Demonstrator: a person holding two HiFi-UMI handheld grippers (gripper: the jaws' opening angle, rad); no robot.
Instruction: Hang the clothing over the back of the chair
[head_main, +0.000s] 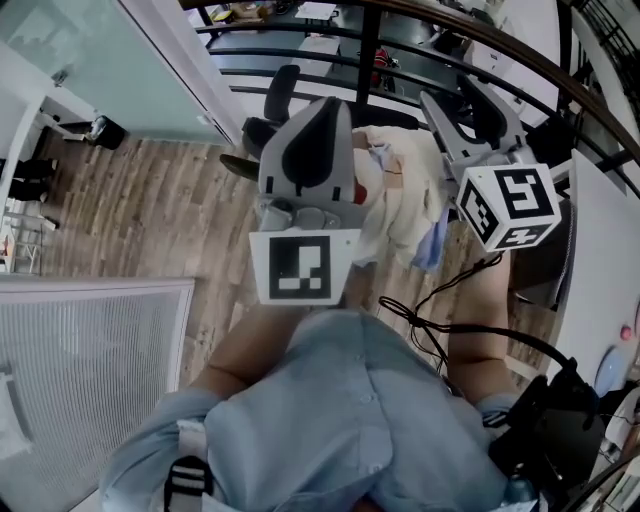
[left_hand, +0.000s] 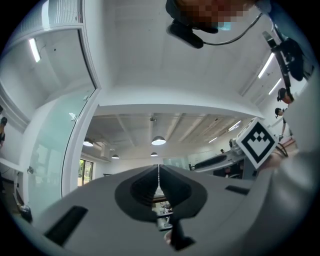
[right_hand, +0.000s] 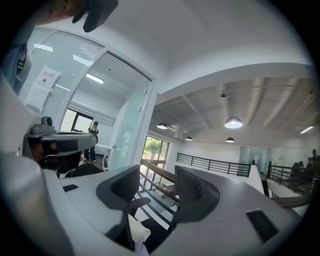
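The cream clothing (head_main: 405, 195), with some blue and red on it, lies bunched over a dark chair just beyond my two grippers. A black chair arm (head_main: 278, 98) shows at its left. My left gripper (head_main: 330, 108) points away from me beside the cloth's left edge; its jaws meet in a thin slit (left_hand: 159, 172) with nothing visible between them. My right gripper (head_main: 452, 92) stands above the cloth's right side with its jaws wide apart (right_hand: 157, 182). A white fold of the clothing (right_hand: 136, 231) sits below those jaws, clear of the pads.
A dark railing (head_main: 300, 48) runs across beyond the chair. A glass partition (head_main: 100, 60) stands at the left, a white mesh panel (head_main: 90, 360) near my left side, and a white tabletop (head_main: 600, 250) at the right. Black cables (head_main: 430, 322) hang by my right arm.
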